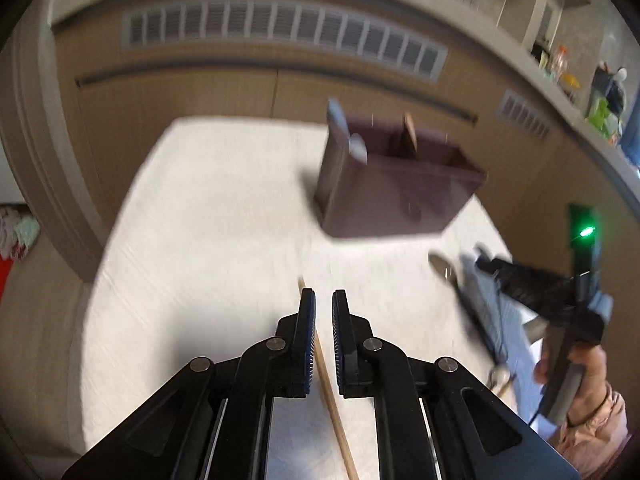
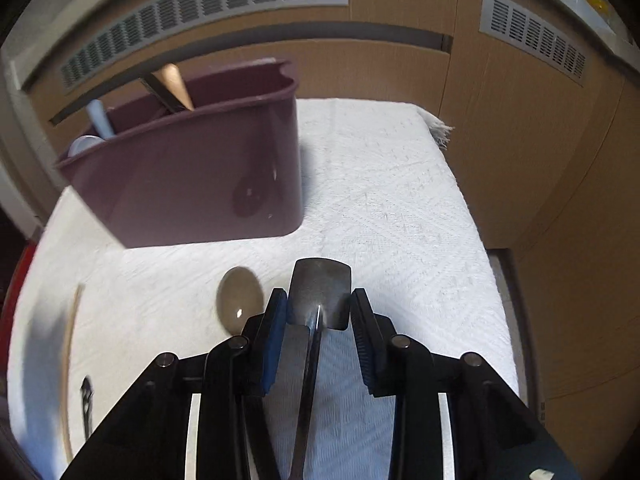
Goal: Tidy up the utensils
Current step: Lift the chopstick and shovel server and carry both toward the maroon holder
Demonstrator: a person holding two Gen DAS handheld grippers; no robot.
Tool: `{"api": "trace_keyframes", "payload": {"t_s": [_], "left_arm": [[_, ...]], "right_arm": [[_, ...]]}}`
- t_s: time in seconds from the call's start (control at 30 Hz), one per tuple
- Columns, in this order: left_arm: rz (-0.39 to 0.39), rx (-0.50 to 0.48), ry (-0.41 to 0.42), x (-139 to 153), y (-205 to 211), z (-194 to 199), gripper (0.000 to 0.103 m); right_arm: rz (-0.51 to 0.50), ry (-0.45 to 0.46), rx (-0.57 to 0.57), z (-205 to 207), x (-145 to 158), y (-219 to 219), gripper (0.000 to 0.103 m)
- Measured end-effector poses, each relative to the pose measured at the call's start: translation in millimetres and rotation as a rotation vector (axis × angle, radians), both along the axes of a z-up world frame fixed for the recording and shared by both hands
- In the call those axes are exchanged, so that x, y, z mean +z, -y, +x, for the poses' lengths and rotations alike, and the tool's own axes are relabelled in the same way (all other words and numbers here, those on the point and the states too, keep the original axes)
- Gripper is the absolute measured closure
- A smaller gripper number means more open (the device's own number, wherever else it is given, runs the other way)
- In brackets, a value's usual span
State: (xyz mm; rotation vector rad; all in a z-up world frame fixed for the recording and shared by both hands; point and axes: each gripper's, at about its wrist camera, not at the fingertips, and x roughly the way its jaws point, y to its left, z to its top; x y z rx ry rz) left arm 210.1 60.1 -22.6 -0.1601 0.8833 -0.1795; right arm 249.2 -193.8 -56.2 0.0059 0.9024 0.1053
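Both grippers are built of black linkage arms joined by round silver pins. The finger pads (image 1: 308, 344) are ribbed blue. A pink sleeve (image 1: 592, 436) is seen.

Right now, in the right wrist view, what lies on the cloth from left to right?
wooden chopstick → dark spoon → metal spatula, which sits between the right gripper fingers.
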Motion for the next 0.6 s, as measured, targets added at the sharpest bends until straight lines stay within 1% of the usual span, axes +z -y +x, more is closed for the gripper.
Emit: {"api": "trace_keyframes", "payload": {"t_s": [0.03,0.07,0.13,0.2,0.27,0.3,0.33,0.37,0.43,0.47,0.5,0.6], "left_arm": [[0.004,-0.013,-0.047,-10,4,3,0.085],[0.016,-0.018,-0.078,-17,7,7,0.079],[0.065,-0.019,-0.131,-30,14,16,0.071],[0.121,-0.012,-0.186,-40,21,28,0.071],[0.150,-0.020,-0.242,-52,27,38,0.071],[0.166,-0.023,-0.234,-53,30,41,0.071],[0.199,-0.037,-0.226,-52,36,43,0.072],[0.215,-0.050,-0.219,-52,41,44,0.077],[0.226,-0.057,-0.189,-52,47,43,0.094],[0.218,-0.056,-0.174,-51,49,40,0.097],[0.188,-0.053,-0.154,-48,49,37,0.098],[0.093,-0.015,-0.030,-26,45,11,0.098]], "right_arm": [[0.006,0.014,0.011,-8,5,2,0.074],[0.016,0.028,0.024,-16,11,4,0.074],[0.031,0.059,0.044,-29,21,7,0.074],[0.039,0.094,0.063,-41,31,8,0.074],[0.057,0.124,0.090,-53,42,8,0.074],[0.065,0.137,0.100,-50,45,10,0.074],[0.070,0.154,0.110,-54,49,10,0.074],[0.072,0.170,0.123,-58,53,8,0.074],[0.076,0.207,0.147,-65,59,4,0.074],[0.083,0.224,0.161,-69,61,3,0.074],[0.092,0.233,0.171,-71,62,2,0.074],[0.120,0.247,0.197,-76,66,1,0.074]]}}
